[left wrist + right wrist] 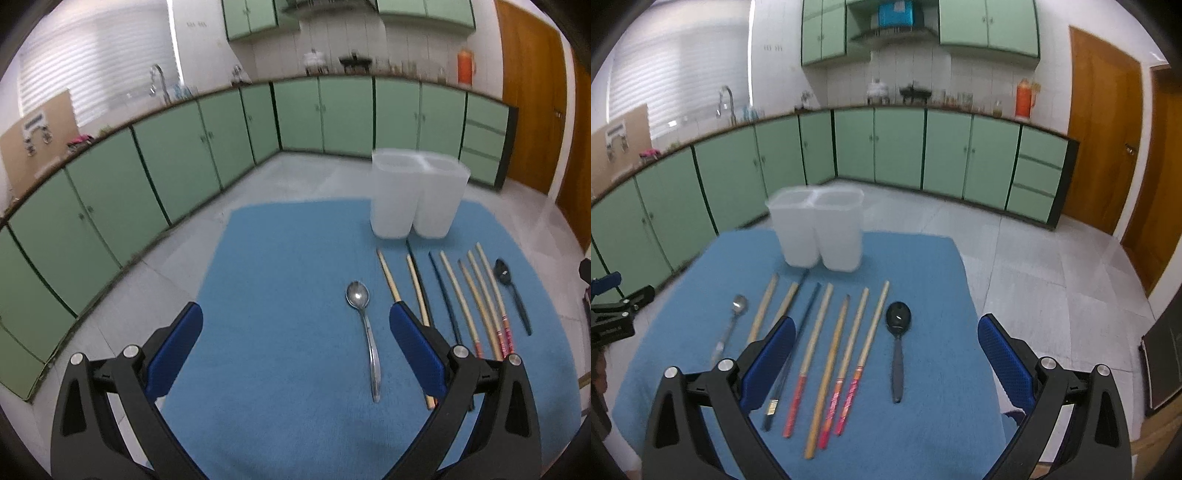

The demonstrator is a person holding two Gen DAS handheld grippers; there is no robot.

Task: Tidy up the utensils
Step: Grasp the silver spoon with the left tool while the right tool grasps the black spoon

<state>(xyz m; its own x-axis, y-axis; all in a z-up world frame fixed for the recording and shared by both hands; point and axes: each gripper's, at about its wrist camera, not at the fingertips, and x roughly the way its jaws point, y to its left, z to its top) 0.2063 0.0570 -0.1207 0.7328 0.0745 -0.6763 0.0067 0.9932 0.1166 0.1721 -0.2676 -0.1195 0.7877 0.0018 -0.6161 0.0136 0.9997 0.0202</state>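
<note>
A white two-compartment utensil holder [417, 195] [818, 229] stands at the far side of a blue mat [280, 266] [931, 280]. In front of it lie a metal spoon [364, 328] [733, 321], several wooden and dark chopsticks [476, 295] [831, 350] side by side, and a black spoon [513, 295] [897, 343]. My left gripper [295, 347] is open and empty above the mat, with the metal spoon between its fingers in view. My right gripper [886, 354] is open and empty above the chopsticks and black spoon.
Green cabinets [897, 147] line the walls under a counter with a faucet [726, 99] and an orange flask [1023, 98]. A wooden door [1104, 147] stands on the right. The left gripper's body [613, 314] shows at the right wrist view's left edge.
</note>
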